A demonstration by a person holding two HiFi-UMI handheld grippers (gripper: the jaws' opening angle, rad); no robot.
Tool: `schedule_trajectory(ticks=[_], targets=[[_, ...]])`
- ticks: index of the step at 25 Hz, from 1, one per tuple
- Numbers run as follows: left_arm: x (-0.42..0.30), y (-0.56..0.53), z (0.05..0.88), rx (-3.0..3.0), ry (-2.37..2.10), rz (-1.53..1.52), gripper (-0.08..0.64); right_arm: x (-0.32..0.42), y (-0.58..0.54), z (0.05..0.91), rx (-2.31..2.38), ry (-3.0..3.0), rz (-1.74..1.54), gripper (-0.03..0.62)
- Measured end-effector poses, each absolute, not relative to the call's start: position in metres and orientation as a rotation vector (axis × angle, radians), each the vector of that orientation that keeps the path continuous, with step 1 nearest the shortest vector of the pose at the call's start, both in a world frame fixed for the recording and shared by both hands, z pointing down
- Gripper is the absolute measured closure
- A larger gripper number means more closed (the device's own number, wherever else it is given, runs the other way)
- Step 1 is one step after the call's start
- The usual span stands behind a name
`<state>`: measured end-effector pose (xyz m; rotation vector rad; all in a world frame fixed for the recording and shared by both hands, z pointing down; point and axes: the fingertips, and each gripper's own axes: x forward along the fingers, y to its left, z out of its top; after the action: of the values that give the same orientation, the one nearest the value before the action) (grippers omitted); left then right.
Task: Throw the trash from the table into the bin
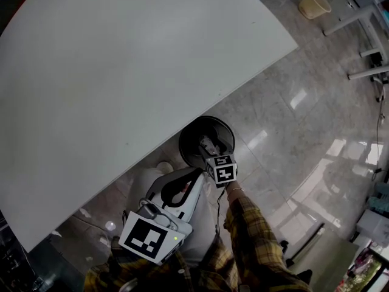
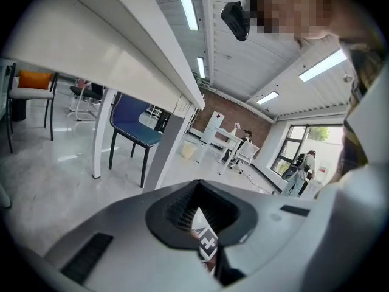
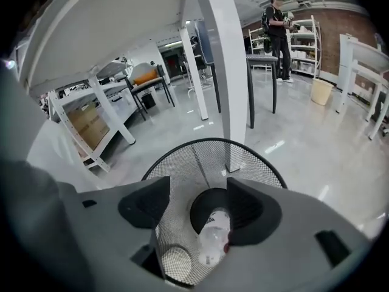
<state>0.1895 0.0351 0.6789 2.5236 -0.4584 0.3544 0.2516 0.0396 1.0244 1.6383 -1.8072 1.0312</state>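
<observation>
A black mesh bin stands on the floor just past the white table's edge. My right gripper hangs over its mouth, pointing down into it. In the right gripper view the bin fills the middle, and the right gripper is open with its dark pads wide apart. A clear plastic bottle lies inside the bin on the mesh, and a round white lid or cup rests beside it. My left gripper is held low by the person's body, shut and holding nothing.
A white table leg stands right behind the bin. A blue chair sits under the table. A beige bucket is far off on the glossy floor. A person stands by shelves. Small scraps lie on the floor.
</observation>
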Motion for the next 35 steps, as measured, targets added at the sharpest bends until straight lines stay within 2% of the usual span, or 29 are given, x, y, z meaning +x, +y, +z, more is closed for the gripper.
schedule_trajectory(ticks=[18, 22, 26, 29, 35], targets=[[0.178, 0.044, 0.499, 2.501, -0.437, 0.34, 0.552, 0.236, 0.064, 0.822, 1.709, -1.81, 1.098, 0.308], [0.178, 0.037, 0.456, 2.517, -0.442, 0.321, 0.552, 0.236, 0.06, 0.762, 1.753, -1.85, 1.078, 0.327], [0.185, 0.023, 0.41, 2.555, -0.452, 0.281, 0.552, 0.243, 0.048, 0.687, 1.786, -1.923, 1.003, 0.379], [0.188, 0.01, 0.377, 2.577, -0.473, 0.247, 0.552, 0.243, 0.034, 0.624, 1.788, -2.004, 0.945, 0.447], [0.178, -0.01, 0.318, 2.624, -0.587, 0.137, 0.552, 0.237, -0.008, 0.484, 1.789, -2.227, 0.692, 0.531]])
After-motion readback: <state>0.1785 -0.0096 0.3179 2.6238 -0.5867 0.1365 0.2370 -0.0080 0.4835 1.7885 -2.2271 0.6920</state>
